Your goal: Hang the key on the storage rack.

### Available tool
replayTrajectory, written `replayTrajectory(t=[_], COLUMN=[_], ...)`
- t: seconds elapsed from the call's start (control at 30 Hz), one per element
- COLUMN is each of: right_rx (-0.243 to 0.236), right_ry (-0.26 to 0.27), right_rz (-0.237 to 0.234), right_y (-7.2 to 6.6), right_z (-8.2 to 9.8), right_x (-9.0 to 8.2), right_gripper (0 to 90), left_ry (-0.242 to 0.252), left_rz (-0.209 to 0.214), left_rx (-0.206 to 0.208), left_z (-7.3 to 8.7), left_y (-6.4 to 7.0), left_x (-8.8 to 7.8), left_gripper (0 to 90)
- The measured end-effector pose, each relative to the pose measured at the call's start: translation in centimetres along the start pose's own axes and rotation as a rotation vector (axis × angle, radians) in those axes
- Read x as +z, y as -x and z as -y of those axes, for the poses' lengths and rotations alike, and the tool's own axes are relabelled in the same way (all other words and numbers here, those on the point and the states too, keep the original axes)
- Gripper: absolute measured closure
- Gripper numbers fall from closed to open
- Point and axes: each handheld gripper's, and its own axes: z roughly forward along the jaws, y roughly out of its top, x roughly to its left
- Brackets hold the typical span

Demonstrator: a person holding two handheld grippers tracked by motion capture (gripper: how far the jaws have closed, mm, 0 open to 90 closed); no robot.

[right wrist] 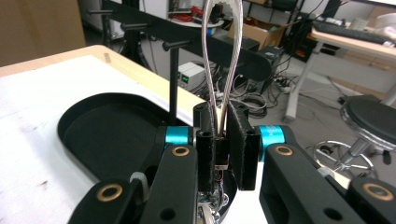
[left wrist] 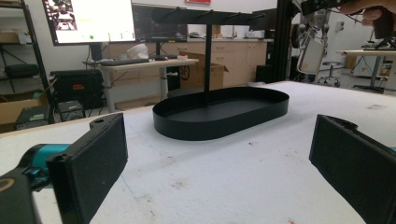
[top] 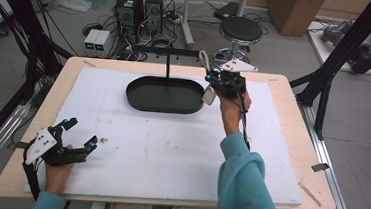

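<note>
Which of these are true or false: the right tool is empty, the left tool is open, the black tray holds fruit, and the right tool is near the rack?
1. The right tool is empty. False: it is shut on a clear looped strap with a white piece hanging below.
2. The left tool is open with nothing between its jaws. True.
3. The black tray holds fruit. False: nothing lies in it.
4. The right tool is raised beside the rack that stands in the tray. True.

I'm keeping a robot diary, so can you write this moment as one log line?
right gripper: shut on strap loop, lifted beside rack | left gripper: jaws open, holding nothing, low over white mat | tray: holds nothing
</note>
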Motion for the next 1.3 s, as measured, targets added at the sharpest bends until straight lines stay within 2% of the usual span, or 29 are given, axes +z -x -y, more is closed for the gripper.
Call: replayTrajectory(t=[0.3, 0.5, 0.67, 1.07, 1.3], right_rx=[0.014, 0.03, 0.025, 0.022, 0.021], right_ry=[-0.008, -0.019, -0.02, -0.057, -0.061], right_rz=[0.019, 0.034, 0.04, 0.082, 0.098], right_y=[-0.2, -0.2, -0.2, -0.3, -0.4], right_z=[-0.4, 0.0, 0.4, 1.0, 1.4], right_x=[1.6, 2.8, 3.7, 4.8, 5.5], right_gripper=[82.5, 82.4, 82.4, 82.4, 82.4], left_ry=[0.0, 0.0, -0.001, -0.002, -0.002], left_rz=[0.0, 0.0, -0.001, -0.001, 0.0], left_rx=[0.001, 0.0, 0.001, 0.002, 0.005], left_z=[0.0, 0.0, 0.0, 0.0, 0.0], left_y=[0.0, 0.0, 0.0, 0.0, 0.0], left_x=[0.0, 0.0, 0.0, 0.0, 0.0], left_gripper=[4.8, 4.8, 4.8, 4.8, 4.8])
